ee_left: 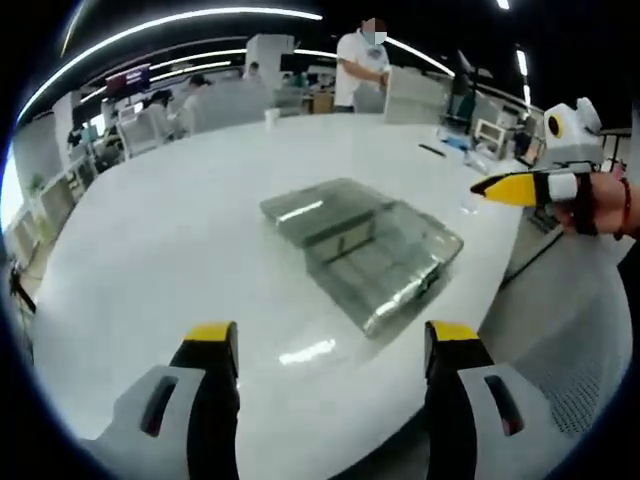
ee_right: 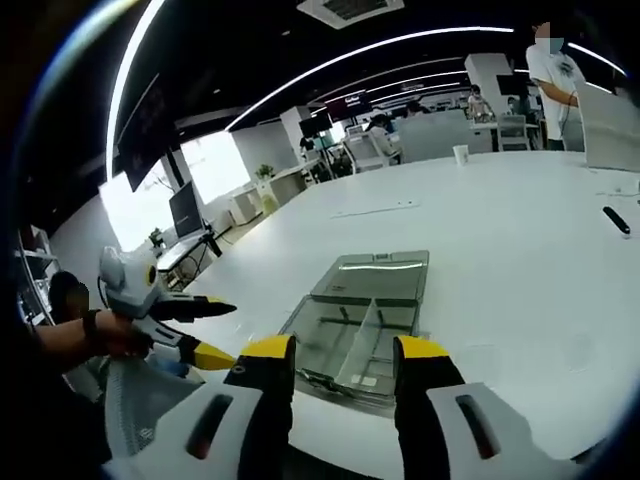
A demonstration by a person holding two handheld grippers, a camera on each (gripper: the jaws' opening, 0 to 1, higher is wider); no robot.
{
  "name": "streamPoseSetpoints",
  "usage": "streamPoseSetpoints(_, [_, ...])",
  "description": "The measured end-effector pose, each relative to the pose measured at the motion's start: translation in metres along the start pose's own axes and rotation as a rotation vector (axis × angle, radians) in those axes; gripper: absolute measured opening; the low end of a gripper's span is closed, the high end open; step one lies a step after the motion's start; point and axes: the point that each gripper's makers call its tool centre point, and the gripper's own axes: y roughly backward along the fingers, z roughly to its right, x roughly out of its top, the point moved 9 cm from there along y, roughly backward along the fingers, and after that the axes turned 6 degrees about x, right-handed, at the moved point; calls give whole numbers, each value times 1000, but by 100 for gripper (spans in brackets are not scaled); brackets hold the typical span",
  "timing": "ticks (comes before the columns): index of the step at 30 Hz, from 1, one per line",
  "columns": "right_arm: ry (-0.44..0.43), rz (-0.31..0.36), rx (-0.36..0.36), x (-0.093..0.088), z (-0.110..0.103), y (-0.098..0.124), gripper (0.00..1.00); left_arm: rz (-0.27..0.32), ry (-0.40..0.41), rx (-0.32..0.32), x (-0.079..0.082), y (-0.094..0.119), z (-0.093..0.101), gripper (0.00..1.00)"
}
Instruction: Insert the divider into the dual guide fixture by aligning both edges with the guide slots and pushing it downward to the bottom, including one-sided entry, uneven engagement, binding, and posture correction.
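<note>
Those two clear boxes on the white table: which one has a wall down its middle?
The clear box nearest the right hand-held gripper: a divider runs down its middle. The other clear tray behind it looks undivided.

I'm in an open-plan office: beyond my gripper's white table [ee_left: 150, 240] stand desks with monitors [ee_right: 186, 208], office chairs [ee_right: 365, 152], long ceiling strip lights [ee_right: 380, 45].

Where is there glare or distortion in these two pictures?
Left gripper view: ceiling strip lights reflect as bright streaks on the clear box and the glossy white table; the table edge bows from the fisheye. Right gripper view: the window at left is overexposed, and the ceiling light lines curve strongly.
</note>
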Motion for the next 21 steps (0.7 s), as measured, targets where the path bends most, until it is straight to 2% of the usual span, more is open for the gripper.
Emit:
streamPoseSetpoints(3, [-27, 27, -1, 2, 1, 5, 35, -32, -34, 30, -2, -4, -1, 71])
streamPoseSetpoints(6, [-32, 39, -8, 3, 3, 7, 34, -47, -36, 32, -4, -9, -1, 70])
streamPoseSetpoints(8, [-43, 35, -12, 3, 4, 7, 33, -82, -16, 45, -7, -11, -1, 68])
streamPoseSetpoints(15, [-50, 51, -25, 5, 3, 10, 31, -124, -37, 40, -14, -16, 0, 66])
streamPoseSetpoints(18, [-53, 52, -31, 3, 4, 11, 30, -135, -19, 53, -14, -18, -2, 62])
streamPoseSetpoints(21, [-21, 24, -52, 2, 4, 12, 29, -147, 31, 56, -15, -20, -4, 60])
